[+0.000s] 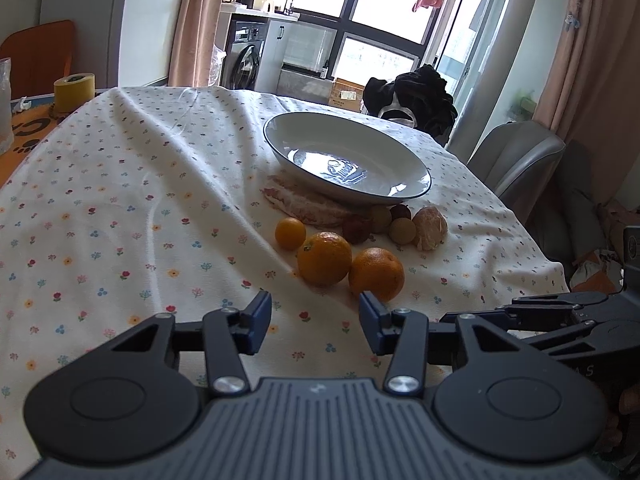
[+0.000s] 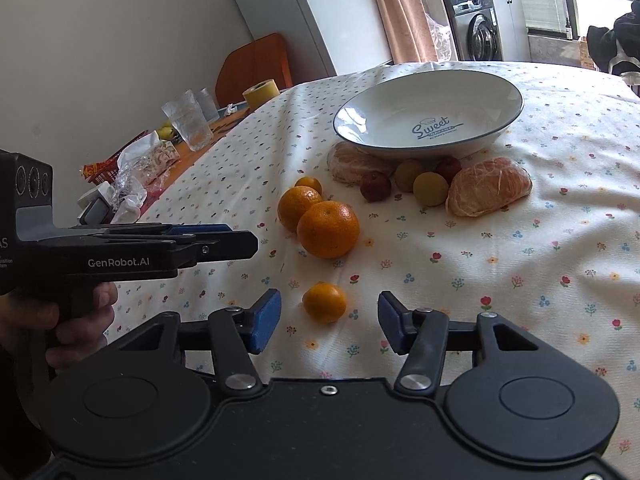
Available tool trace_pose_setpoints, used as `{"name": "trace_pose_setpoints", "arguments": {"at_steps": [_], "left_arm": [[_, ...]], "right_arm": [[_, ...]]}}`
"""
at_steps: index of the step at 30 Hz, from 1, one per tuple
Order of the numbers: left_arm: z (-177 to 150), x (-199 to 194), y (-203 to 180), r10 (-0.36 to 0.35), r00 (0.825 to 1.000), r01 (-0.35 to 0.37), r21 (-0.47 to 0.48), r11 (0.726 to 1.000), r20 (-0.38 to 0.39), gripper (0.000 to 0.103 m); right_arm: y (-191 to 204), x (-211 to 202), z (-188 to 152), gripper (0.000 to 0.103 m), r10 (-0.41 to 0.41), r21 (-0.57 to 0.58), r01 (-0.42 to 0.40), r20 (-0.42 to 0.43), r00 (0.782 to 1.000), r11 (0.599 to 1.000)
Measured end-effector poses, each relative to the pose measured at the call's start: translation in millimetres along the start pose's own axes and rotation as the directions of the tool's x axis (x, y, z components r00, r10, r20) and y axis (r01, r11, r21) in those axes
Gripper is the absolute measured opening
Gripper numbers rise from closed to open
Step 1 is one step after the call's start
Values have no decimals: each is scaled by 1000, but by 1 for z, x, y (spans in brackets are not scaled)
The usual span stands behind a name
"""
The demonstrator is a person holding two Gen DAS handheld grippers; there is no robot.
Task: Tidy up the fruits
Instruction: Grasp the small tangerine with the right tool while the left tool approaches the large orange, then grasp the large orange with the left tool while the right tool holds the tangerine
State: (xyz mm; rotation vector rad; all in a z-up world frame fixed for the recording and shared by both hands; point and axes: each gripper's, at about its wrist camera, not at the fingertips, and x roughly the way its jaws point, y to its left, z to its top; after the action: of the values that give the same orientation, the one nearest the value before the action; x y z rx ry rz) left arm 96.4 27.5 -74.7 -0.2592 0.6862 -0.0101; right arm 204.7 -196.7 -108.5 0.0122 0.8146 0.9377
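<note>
On the flowered tablecloth (image 2: pixel 520 260), near edge: right gripper (image 2: pixel 329 316) stands with blue pads apart and unclenched, a small smooth-skinned tangerine (image 2: pixel 324 302) on the cloth between and just ahead of them, untouched; left gripper (image 1: pixel 315 322) likewise parted and holding nothing, near two dimpled oranges (image 1: pixel 348 262). Step reads as the first pick, next move likely closing on the tangerine and carrying it far to the glossy white bowl (image 2: pixel 480 92), empty, with peeled pithy citrus (image 2: pixel 488 186) and small round fruits (image 2: pixel 430 189) crowded against its near side.
</note>
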Motion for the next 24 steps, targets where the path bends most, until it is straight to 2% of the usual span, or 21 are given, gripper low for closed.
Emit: {"name": "trace_pose_setpoints", "arguments": {"at_steps": [2, 5, 6, 9, 24], "left_arm": [[1, 2, 0, 0, 1000, 0, 0, 1000, -3, 47], [3, 6, 1, 2, 1000, -2, -3, 1000, -9, 47], [4, 8, 2, 2, 1000, -2, -4, 1000, -11, 47], [8, 11, 2, 2, 1000, -2, -6, 1000, -8, 47], [26, 35, -2, 9, 1000, -9, 8, 1000, -11, 47]], "right_arm": [[0, 5, 1, 47, 9, 3, -9, -12, 1000, 1000], [-1, 12, 1, 36, 21, 1, -21, -18, 1000, 1000], [-1, 13, 1, 24, 18, -2, -18, -19, 1000, 1000], [-7, 14, 5, 23, 32, 21, -31, -19, 999, 999], [-30, 4, 13, 23, 4, 54, -6, 36, 999, 998]]}}
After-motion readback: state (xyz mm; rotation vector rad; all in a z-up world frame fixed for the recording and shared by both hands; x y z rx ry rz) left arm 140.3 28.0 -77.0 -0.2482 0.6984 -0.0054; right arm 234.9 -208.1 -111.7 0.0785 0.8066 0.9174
